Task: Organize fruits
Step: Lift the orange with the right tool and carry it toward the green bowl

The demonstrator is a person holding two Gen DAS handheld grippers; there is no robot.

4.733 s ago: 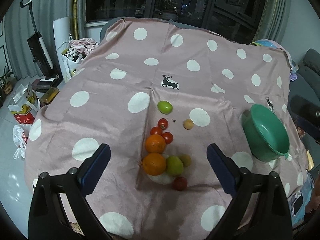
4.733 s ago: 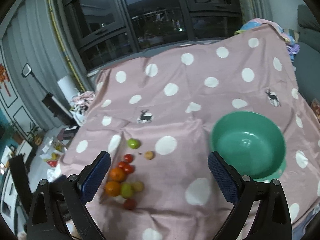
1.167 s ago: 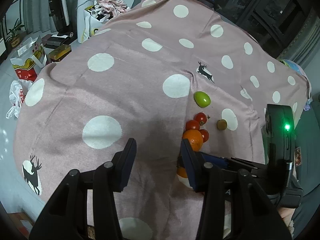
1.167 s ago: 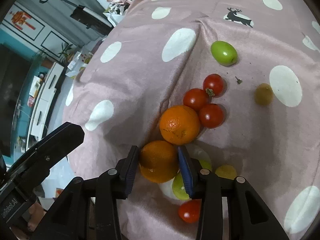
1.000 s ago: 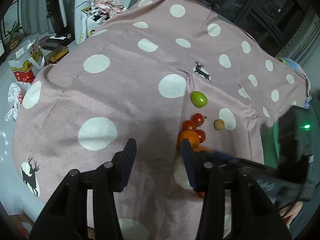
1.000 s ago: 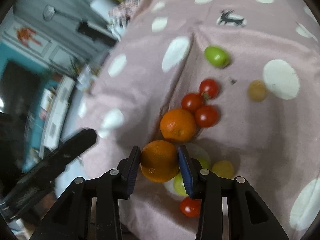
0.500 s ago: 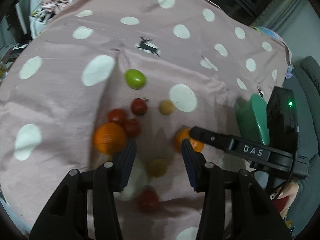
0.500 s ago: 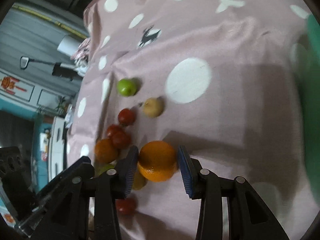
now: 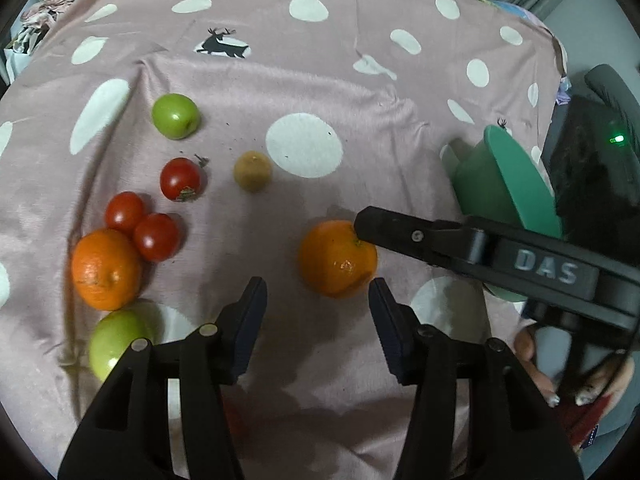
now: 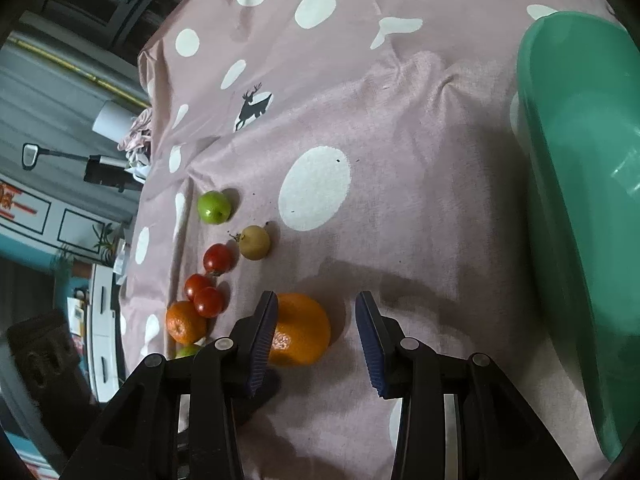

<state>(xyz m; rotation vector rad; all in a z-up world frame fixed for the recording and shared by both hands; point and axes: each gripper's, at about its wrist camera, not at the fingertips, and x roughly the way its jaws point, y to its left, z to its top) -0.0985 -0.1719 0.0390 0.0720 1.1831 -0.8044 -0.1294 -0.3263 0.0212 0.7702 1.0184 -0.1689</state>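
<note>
My right fingers (image 10: 316,340) stand wide apart; the orange (image 10: 298,330) lies on the desk against the left pad, not gripped. My left fingers (image 9: 318,326) hang half open, empty, just behind it.

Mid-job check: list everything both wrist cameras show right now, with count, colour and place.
Oranges: 2, orange; one in the left cluster, one apart, mid-cloth.
Tomatoes: 3, red;, left cluster.
Green fruits: 2; one farthest back, one paler nearest.
Small fruit: 1, yellow-brown, beside the tomatoes.
Bowl: 1, green, right side.
Cloth: 1, pink with white dots, under everything.
Left gripper: open, empty.
Right gripper: open, over the apart orange.
Right hand: on the right gripper.
</note>
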